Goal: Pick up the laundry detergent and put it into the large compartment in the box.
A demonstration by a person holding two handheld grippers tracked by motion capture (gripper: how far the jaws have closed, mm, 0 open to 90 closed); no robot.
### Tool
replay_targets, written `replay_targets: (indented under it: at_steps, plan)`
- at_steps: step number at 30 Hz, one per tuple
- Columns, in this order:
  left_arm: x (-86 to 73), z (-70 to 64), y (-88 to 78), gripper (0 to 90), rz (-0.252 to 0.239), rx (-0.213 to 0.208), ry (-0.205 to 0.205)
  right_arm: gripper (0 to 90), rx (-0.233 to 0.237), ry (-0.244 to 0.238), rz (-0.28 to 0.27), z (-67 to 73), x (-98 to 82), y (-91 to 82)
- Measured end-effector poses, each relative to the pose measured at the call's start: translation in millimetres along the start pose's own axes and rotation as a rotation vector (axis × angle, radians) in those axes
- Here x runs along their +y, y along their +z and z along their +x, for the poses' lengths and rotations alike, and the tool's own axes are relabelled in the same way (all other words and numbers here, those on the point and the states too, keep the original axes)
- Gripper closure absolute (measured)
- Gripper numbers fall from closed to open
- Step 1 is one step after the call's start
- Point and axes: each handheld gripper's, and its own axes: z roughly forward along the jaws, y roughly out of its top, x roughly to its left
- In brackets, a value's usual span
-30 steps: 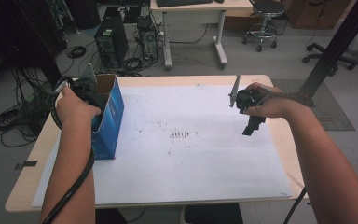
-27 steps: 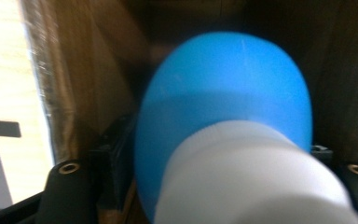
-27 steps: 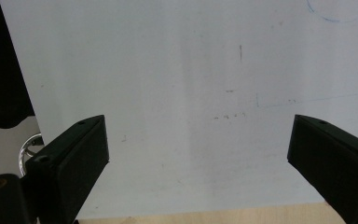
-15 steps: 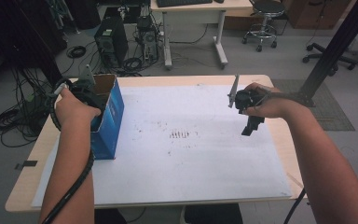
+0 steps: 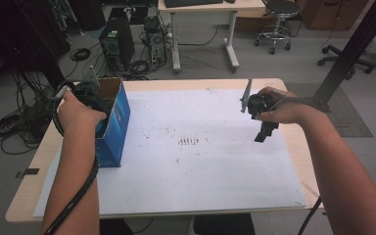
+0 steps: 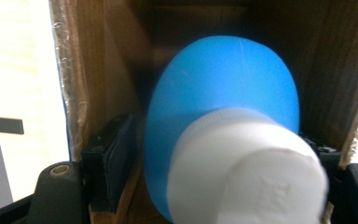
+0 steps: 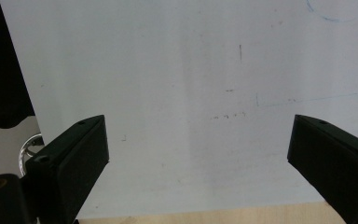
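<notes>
My left gripper (image 5: 90, 100) is down in the open top of the blue box (image 5: 113, 128), which stands upright near the left edge of the table (image 5: 24, 196), partly on the white sheet (image 5: 200, 161) that covers most of the top. Along its jaws I look straight into the brown cardboard inside of the box (image 6: 98, 70). Between the jaws sits a blue rounded thing (image 6: 223, 107) with a white cylinder end (image 6: 251, 172) turned toward the camera. My jaws have just been opening. On one side there is a clear gap between the pad (image 6: 114, 163) and the blue thing; on the other side the white end hides the pad, so I cannot tell whether it touches there. From what I can see, the jaws are partly open and no longer pressing on it. The thing is inside the box, close against the gripper; I cannot tell whether it rests on the bottom.

My right gripper (image 5: 263, 131) hangs above the sheet toward the right edge of the table, well apart from the box, pointing down. Its jaws stand wide apart with nothing between them; past them I see the marked white sheet (image 7: 191, 93) and a strip of the wooden table edge (image 7: 205, 217).
</notes>
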Motion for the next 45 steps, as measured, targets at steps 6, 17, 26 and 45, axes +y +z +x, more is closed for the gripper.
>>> replay_targets:
  at_steps: [6,17,26,45]
  plan:
    - [-1.2,-0.5,-6.8,24.4,-0.012,0.018,-0.009,5.2,-0.002,-0.004,-0.002,0.0,0.6,0.4]
    - [-3.1,-0.7,-16.7,19.6,-0.024,0.013,-0.015,5.2,0.005,0.002,-0.004,0.1,0.0,3.1]
    - [-6.0,-0.7,-31.6,13.6,-0.041,0.008,-0.016,5.2,0.002,0.001,-0.008,0.7,0.2,1.1]
    - [-16.1,-20.3,-77.0,0.2,-0.080,0.033,0.085,5.2,-0.007,0.004,-0.012,3.1,-0.1,-4.9]
